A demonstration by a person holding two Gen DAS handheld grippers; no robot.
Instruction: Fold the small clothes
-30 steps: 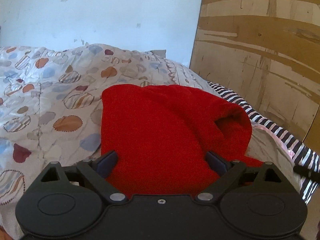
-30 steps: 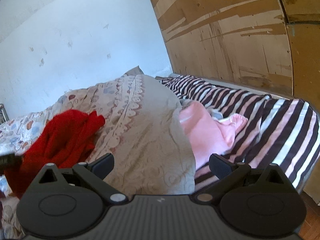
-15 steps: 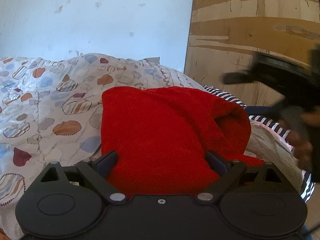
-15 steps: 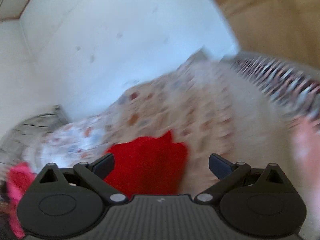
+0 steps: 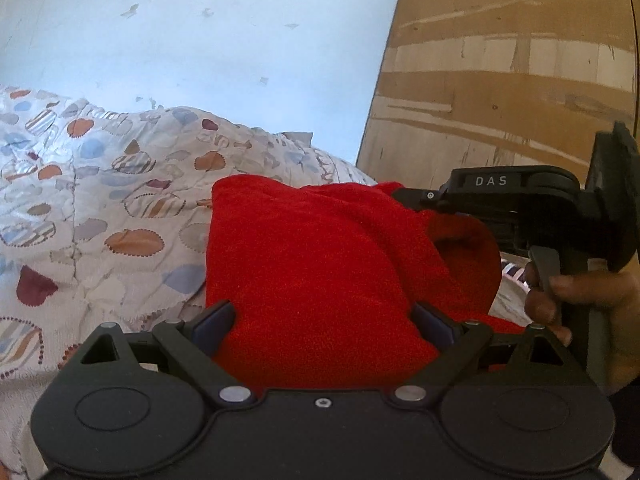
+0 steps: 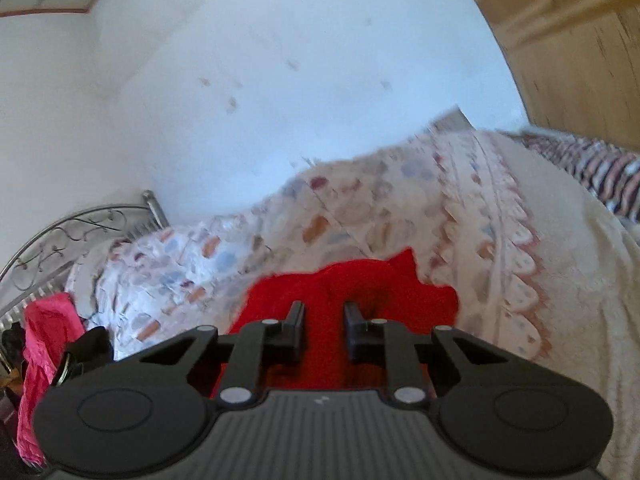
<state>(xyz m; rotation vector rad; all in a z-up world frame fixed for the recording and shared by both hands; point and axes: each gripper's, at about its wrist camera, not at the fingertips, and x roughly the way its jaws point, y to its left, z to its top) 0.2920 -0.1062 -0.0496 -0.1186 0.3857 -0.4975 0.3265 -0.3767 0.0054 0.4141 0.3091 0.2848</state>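
Note:
A red fleece garment point(image 5: 320, 260) lies heaped on the patterned bedspread point(image 5: 100, 200). My left gripper point(image 5: 322, 320) stands open at full width at the garment's near edge, and the cloth bulges between its fingers. The right gripper point(image 5: 404, 194), held by a hand point(image 5: 560, 296), reaches the garment's far right top edge. In the right wrist view its jaws point(image 6: 325, 312) are closing, with a narrow gap left and the red garment point(image 6: 400, 292) between and under the fingers. I cannot see the pads pressing the cloth.
A wooden panel point(image 5: 500, 80) stands to the right of the bed and a white wall behind it. Striped fabric point(image 6: 592, 168) lies at the far right. A pink cloth point(image 6: 44, 340) hangs by the metal bed frame point(image 6: 60, 240) on the left.
The right gripper has swung left from the striped and pink fabric to the red garment, and its jaws have narrowed from wide open. The left gripper has shifted only slightly.

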